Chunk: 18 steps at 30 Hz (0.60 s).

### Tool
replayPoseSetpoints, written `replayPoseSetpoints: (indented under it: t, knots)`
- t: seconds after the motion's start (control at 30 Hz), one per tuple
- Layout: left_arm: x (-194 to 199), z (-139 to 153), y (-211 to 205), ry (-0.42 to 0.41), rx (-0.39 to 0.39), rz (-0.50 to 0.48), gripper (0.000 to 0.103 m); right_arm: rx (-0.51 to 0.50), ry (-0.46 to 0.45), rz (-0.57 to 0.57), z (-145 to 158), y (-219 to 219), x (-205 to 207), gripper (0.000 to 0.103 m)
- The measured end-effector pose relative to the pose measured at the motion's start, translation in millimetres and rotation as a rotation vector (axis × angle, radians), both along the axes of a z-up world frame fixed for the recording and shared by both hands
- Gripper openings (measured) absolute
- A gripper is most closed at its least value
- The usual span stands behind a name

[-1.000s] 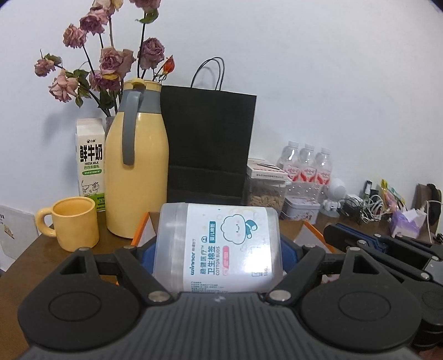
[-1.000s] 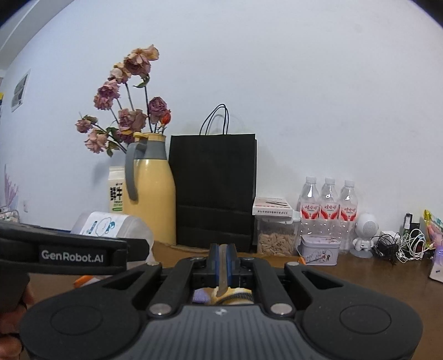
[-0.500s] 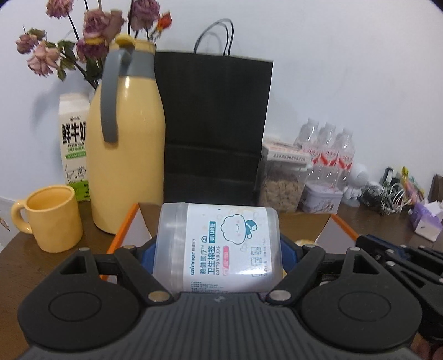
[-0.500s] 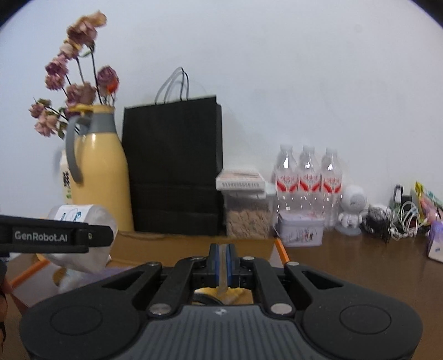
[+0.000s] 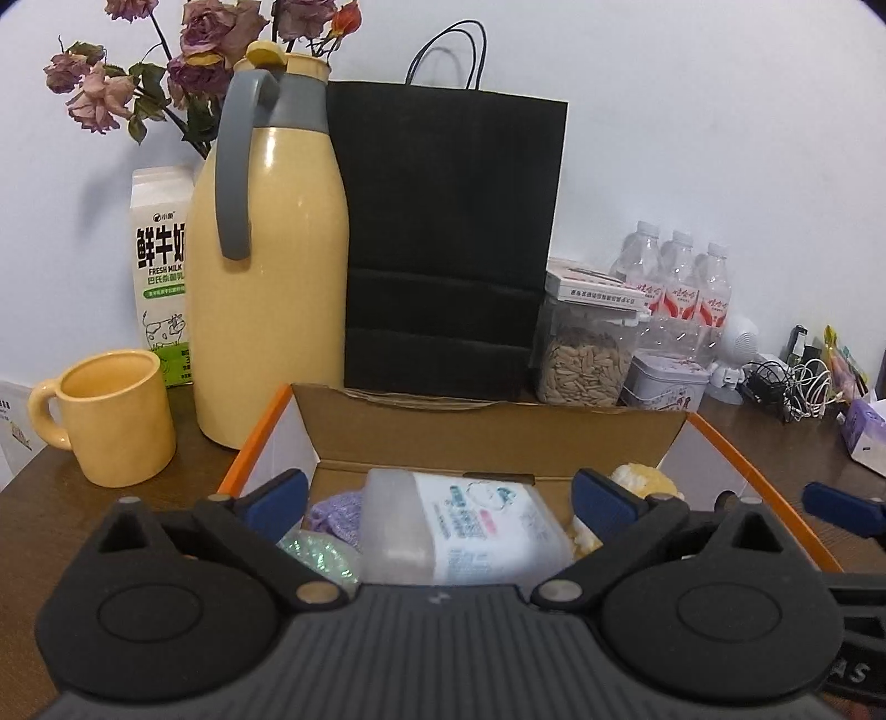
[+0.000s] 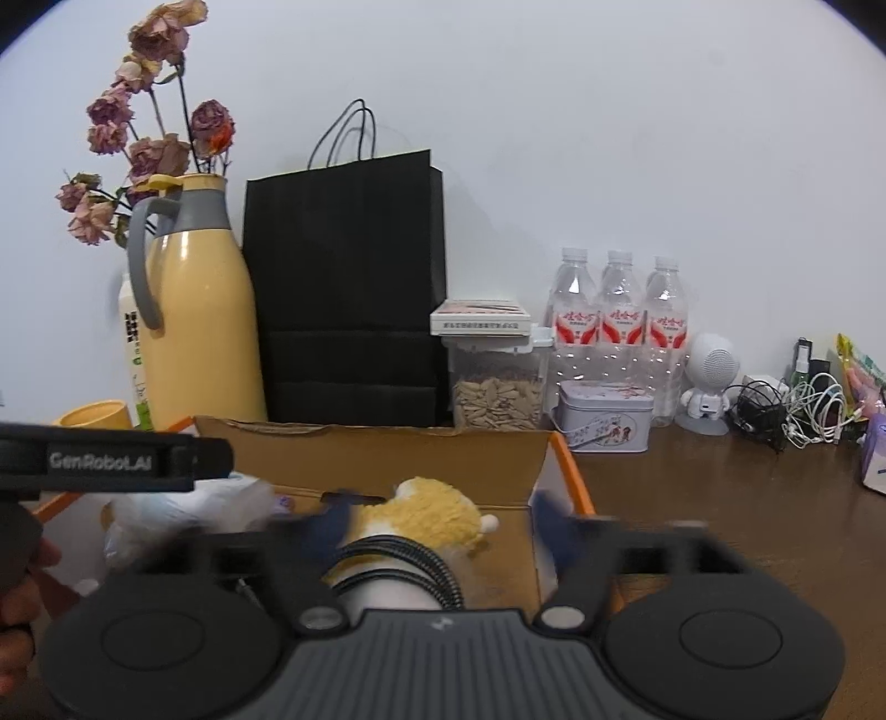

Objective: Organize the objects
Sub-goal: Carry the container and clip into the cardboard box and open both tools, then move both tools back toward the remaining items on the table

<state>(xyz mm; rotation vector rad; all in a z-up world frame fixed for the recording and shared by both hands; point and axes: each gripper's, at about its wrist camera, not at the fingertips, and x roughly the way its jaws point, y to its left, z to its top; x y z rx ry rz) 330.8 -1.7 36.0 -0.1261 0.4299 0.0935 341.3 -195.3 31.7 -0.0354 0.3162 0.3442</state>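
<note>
Across the near half of your brown table (image 5: 88, 498) sits the open cardboard box (image 5: 487, 437), brown inside, with orange-edged white flaps folded out to the left and right and its far flap standing upright. Just behind it stands the black paper bag (image 5: 448, 243), and left of that the tall yellow flask (image 5: 271, 288) with its grey handle, wilted pink flowers (image 5: 216, 33) showing behind it.

Inside the box, toward the left, lies the cotton-swab tub (image 5: 470, 526): a clear plastic cylinder on its side, with a white label printed in blue and a small cloud cartoon, its frosted end turned left. Your left gripper (image 5: 443, 498) is opening; its blue pads stand clear of the tub on either side, so the tub rests loose between them. A purple knitted piece (image 5: 335, 512) and a glittery green thing (image 5: 318, 554) lie just left of the tub.

On the right side of the box lies the plush toy (image 6: 426, 512), fluffy yellow on top and white beneath, with a black coiled cable (image 6: 404, 559) looped across its near side. Your right gripper (image 6: 443, 520) is opening too, its fingers blurred and spread either side of the plush, pressing on nothing.

Left of the flask stand a yellow mug (image 5: 111, 415) and a milk carton (image 5: 160, 277). Far right: a seed jar (image 6: 495, 387), a small tin (image 6: 603, 415) and three water bottles (image 6: 620, 310).
</note>
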Motion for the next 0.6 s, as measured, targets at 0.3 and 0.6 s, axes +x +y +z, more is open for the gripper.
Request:
replayPoseSetpoints:
  t: [0.3,0.6]
  knots:
    - [-4,3,-1,-0.014,-0.003,-0.004,0.103,0.027,-0.006,-0.011,5,-4,-4,0.099]
    - [-12,10,-2,-0.038,-0.007,-0.008,0.103,0.034,-0.022,-0.029,9,-10,-12,0.103]
